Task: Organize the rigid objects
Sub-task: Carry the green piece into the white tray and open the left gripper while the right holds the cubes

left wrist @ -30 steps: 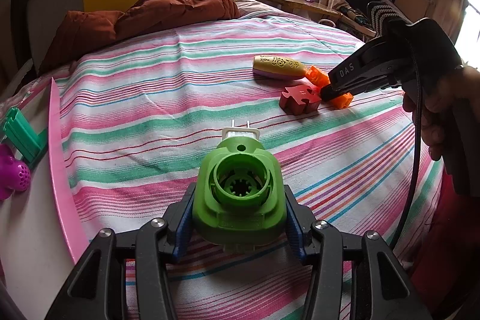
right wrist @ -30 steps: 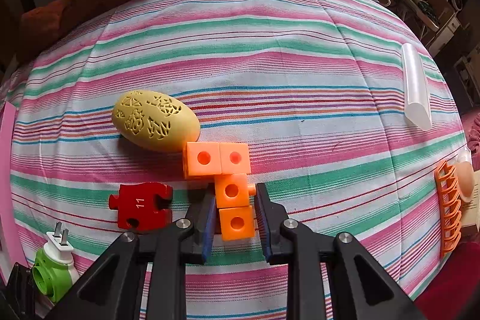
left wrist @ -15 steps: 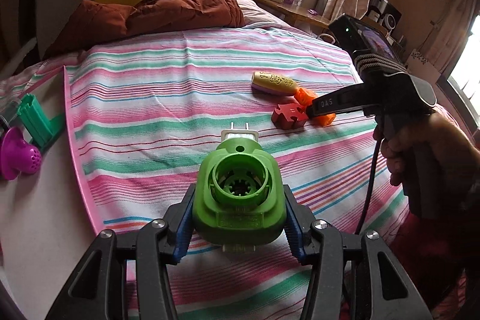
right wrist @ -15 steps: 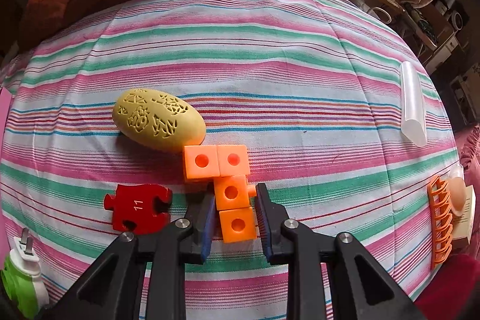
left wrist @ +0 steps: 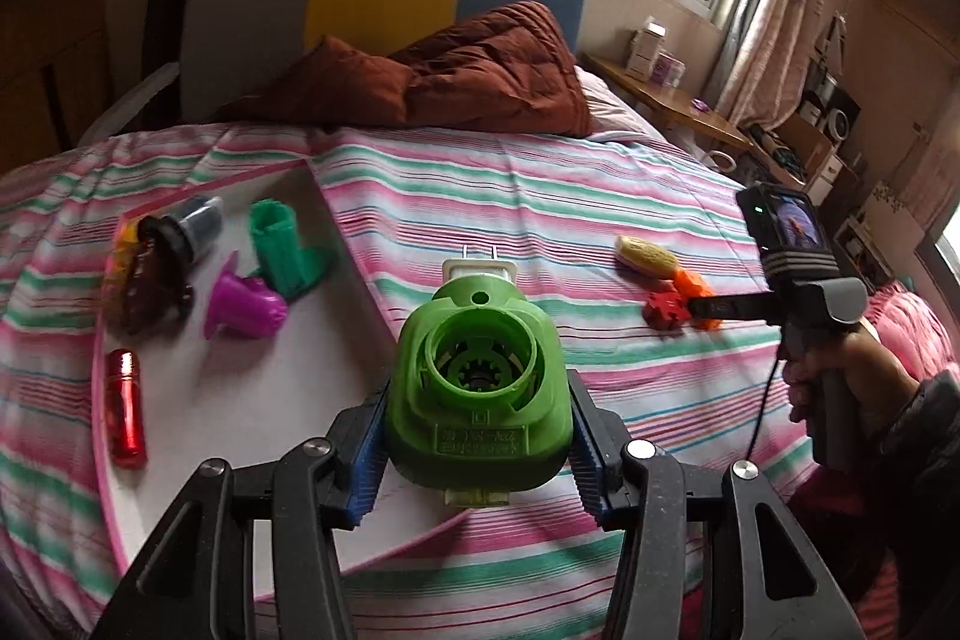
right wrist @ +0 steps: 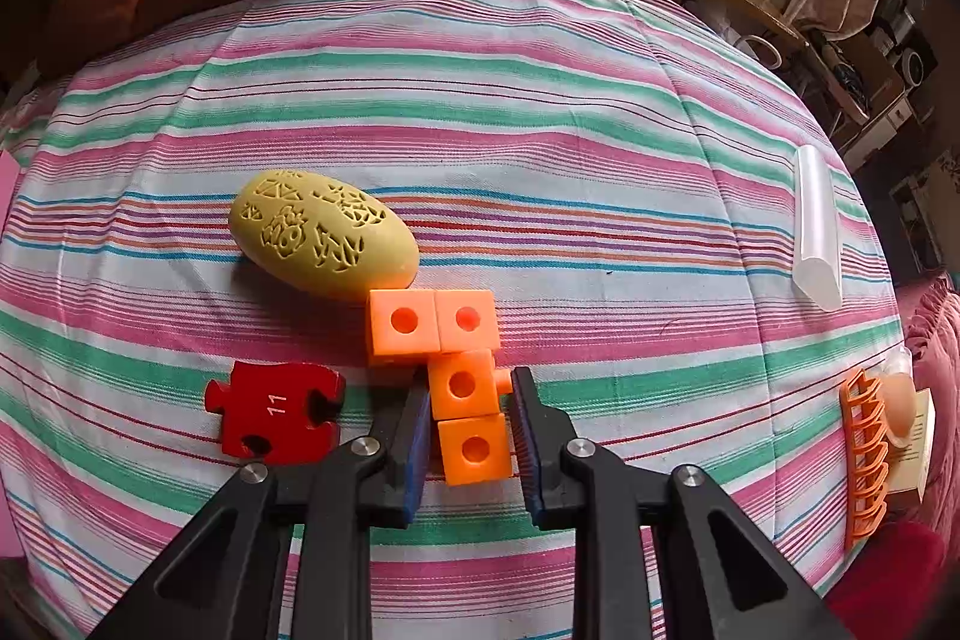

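- Left wrist view: the left gripper (left wrist: 477,436) pinches a green plug-in device (left wrist: 477,388) by its sides, held above the near edge of a pink-rimmed white tray (left wrist: 210,400). On the tray lie a red cylinder (left wrist: 124,409), a purple piece (left wrist: 243,304) and a green piece (left wrist: 282,247).
- Right wrist view: the right gripper (right wrist: 471,427) is pressed onto the orange linked cubes (right wrist: 462,382) on the striped bedspread (right wrist: 480,100). A yellow oval (right wrist: 324,235) touches the cubes' upper left; a red puzzle piece (right wrist: 273,409) lies just left.

green plug (left wrist: 477,394): matt plastic | orange cubes (right wrist: 456,364): smooth plastic | bedsheet (right wrist: 480,100): woven cloth | red tube (left wrist: 124,407): glossy
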Tool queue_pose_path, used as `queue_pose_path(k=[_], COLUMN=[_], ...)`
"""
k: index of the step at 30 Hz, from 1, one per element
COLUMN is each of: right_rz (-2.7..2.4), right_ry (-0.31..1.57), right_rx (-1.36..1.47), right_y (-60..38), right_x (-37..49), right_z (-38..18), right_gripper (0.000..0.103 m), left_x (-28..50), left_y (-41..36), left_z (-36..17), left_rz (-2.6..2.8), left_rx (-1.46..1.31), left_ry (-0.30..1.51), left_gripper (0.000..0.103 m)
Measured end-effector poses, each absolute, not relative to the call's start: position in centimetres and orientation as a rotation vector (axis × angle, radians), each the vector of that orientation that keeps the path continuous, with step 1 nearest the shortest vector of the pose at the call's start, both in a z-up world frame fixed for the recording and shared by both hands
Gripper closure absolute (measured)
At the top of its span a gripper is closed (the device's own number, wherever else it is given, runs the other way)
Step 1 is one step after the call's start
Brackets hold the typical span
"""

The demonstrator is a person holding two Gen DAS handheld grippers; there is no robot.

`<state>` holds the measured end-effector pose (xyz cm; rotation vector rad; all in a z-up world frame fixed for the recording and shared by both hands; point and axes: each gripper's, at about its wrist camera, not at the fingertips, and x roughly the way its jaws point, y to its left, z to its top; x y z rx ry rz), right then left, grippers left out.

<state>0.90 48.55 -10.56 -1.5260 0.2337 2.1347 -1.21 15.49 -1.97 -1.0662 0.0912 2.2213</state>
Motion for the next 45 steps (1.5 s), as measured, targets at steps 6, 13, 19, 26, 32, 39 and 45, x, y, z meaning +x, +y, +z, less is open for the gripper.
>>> queue_pose_path(k=[6,13,19,26,32,39,45], right_rz=[2.134,2.132,2.132,2.132,2.133,2.129,2.126], right_ry=[0.224,0.197,0.195,0.196,0.193,0.176,0.157], right_rx=[-1.525,-1.525,-1.525,-1.526,-1.526,-1.522,-1.522], right_y=[48.5,47.6,47.7,47.8,47.6,47.5,47.5], right_x=[0.9,1.3,1.2,1.2,1.2,1.4,1.2], right_z=[-10.6,-10.3,-10.3,-10.3,-10.2,-10.1,-10.3], right_gripper=[0.079,0.079,0.079,0.079,0.079,0.079,0.079], left_x=[-3.2,-3.9,-4.0,-3.4,-2.8,-2.9,-2.5], left_y=[9.4,6.2,5.5,5.1,4.6,4.1,4.3], left_z=[-3.8,-6.6,-7.5,-6.8,-5.5,-3.2,-2.3], left_rz=[2.347,2.42,2.44,2.46,2.509,2.577,2.597], left_rx=[-1.168,-1.245,-1.277,-1.243,-1.199,-1.162,-1.128], left_ry=[0.047,0.082,0.081,0.11,0.138,0.09,0.11], left_gripper=[0.051,0.051,0.05,0.048,0.045,0.041,0.039])
